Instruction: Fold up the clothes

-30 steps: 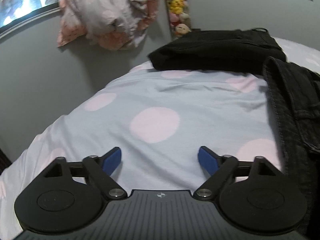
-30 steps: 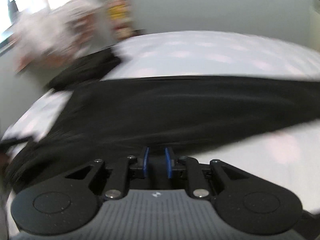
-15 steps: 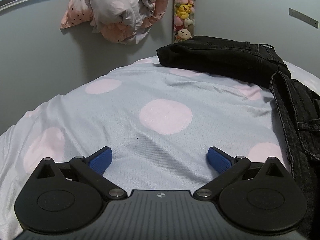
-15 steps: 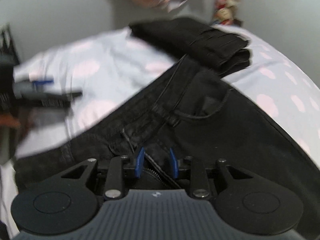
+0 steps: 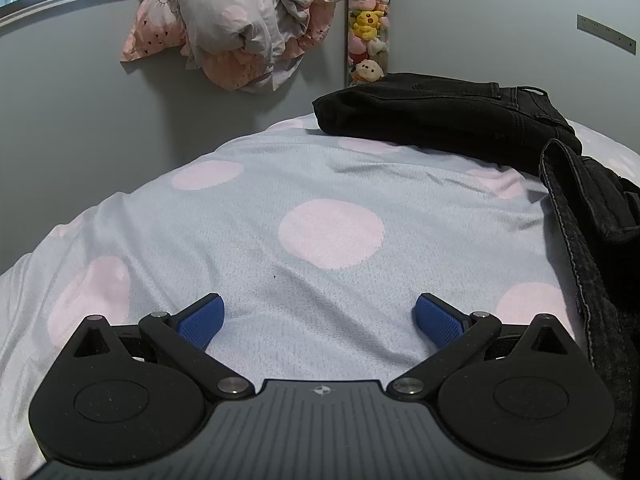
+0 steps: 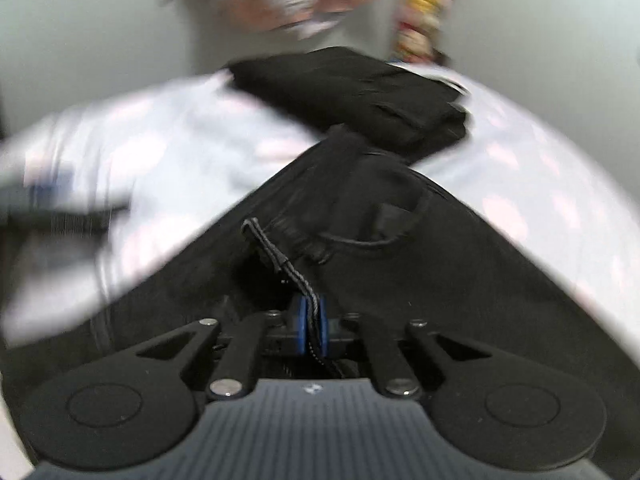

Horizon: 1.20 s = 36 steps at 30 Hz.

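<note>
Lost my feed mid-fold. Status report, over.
Left gripper open, over bare bedspread. Right gripper shut on black jeans. Folded pair ahead, touching the held jeans; right view blurred.

No words, numbers or brand names can be read anywhere here. Only a small round emblem sits on the left gripper's (image 5: 320, 322) ridged body, with no lettering to it.

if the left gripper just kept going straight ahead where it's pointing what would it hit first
Probably the polka-dot bedspread, which rises ahead of the open left gripper. If it cleared the fabric, next in line looks like the folded black jeans at the far edge, though depth is hard to judge.
</note>
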Tool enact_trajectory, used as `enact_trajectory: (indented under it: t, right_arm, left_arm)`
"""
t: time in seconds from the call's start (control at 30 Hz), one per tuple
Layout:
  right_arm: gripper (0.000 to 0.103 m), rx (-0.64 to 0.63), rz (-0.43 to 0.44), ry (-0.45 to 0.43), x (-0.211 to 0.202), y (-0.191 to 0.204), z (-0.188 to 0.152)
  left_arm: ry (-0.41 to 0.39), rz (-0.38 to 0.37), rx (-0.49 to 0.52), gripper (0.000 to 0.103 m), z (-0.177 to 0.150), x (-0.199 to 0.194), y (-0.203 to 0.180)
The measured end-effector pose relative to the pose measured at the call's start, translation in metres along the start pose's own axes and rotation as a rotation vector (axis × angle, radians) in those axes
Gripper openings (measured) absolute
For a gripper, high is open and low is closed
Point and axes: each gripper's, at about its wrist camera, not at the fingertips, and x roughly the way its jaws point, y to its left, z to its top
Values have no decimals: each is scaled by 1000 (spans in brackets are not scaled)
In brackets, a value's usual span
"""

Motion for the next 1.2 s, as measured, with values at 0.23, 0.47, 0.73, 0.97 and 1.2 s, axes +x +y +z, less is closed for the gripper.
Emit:
enact_trajectory:
  t: [0.23, 0.47, 0.73, 0.97, 1.2]
  right_arm:
    - [17, -116, 20, 131, 10, 21, -20]
    - [32, 3, -40, -46, -39, 40, -34]
    - [35, 149, -120, -102, -96, 48, -78]
    - [37, 285, -251, -80, -138, 26, -122]
    - [37, 319, -377, -126, -174, 11, -166]
  left_arm:
    - [1, 0, -1, 103, -1, -1, 0]
    - [2, -1, -1, 103, 0, -1, 1]
    - [2, -1, 1, 103, 1, 0, 0]
    - [3, -2, 0, 103, 1, 0, 0]
    - [4, -1, 1, 103, 1, 0, -1]
